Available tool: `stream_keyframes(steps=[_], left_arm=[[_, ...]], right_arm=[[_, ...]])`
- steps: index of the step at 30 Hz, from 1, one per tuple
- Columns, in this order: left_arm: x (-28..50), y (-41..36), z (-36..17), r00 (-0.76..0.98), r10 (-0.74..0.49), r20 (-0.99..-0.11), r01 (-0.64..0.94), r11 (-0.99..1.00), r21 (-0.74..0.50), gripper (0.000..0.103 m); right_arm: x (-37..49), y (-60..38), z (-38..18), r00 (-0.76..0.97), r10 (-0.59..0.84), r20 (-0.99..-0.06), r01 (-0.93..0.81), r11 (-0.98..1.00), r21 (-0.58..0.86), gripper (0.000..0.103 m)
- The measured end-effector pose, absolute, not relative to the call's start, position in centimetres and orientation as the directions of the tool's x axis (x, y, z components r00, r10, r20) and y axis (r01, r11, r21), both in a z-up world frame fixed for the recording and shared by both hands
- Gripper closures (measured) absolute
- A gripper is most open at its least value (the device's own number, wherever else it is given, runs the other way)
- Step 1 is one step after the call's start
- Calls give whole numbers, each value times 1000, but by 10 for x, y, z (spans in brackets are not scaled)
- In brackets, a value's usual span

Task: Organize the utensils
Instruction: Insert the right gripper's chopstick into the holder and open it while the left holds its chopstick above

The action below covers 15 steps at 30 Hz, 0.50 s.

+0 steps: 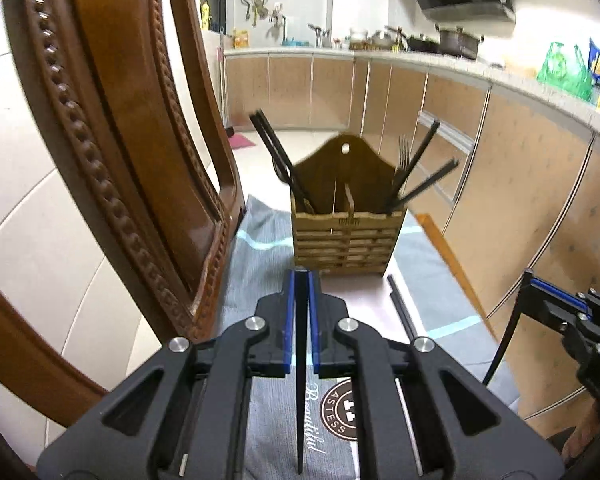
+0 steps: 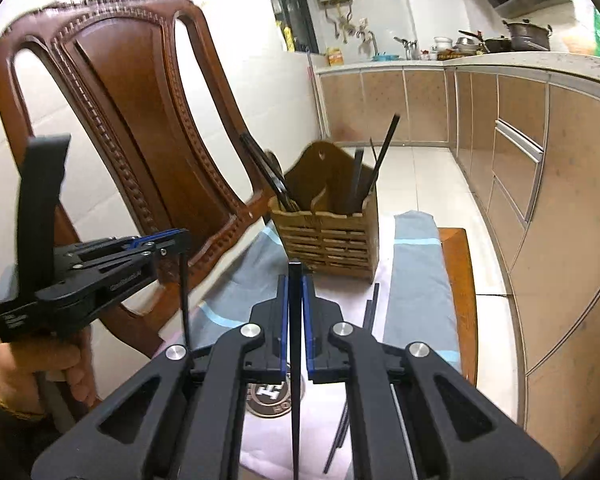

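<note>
Each gripper is clamped on 1 black chopstick, tip hanging down: the left gripper [image 1: 301,280] on one chopstick [image 1: 300,400], the right gripper [image 2: 295,276] on another chopstick [image 2: 295,392]. Beyond them, a slatted wooden utensil holder [image 1: 346,236] stands on a grey cloth [image 1: 256,240], with dark chopsticks and a fork [image 1: 403,150] leaning in its left and right compartments. More chopsticks [image 2: 370,308] lie on the cloth nearby.

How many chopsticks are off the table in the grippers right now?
2. One chopstick is clamped in the left gripper; the other chopstick is in the right gripper. More lie on the cloth, and some may be hidden.
</note>
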State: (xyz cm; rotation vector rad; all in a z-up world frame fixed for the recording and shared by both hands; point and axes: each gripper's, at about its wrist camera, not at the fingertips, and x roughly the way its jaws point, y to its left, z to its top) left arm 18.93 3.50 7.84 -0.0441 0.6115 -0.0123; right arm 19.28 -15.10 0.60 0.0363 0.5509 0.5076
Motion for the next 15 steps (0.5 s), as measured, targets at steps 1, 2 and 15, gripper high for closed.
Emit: stream_keyframes(steps=[1,2,15], left_arm=[[185,38,84,827,-32,-561,1,998,-55,97],[181,42,90,840,-39,-542,4,998,-67,97],[175,80,107,886,-97,-453,13,983,-185,97]], right_arm=[[190,-151,12,736,474,-483,-453,875,169,96],[187,-150,22,746,476,-466,-454,875,166,96],[240,-109,168,867,407,-286,-417,909,29,96]])
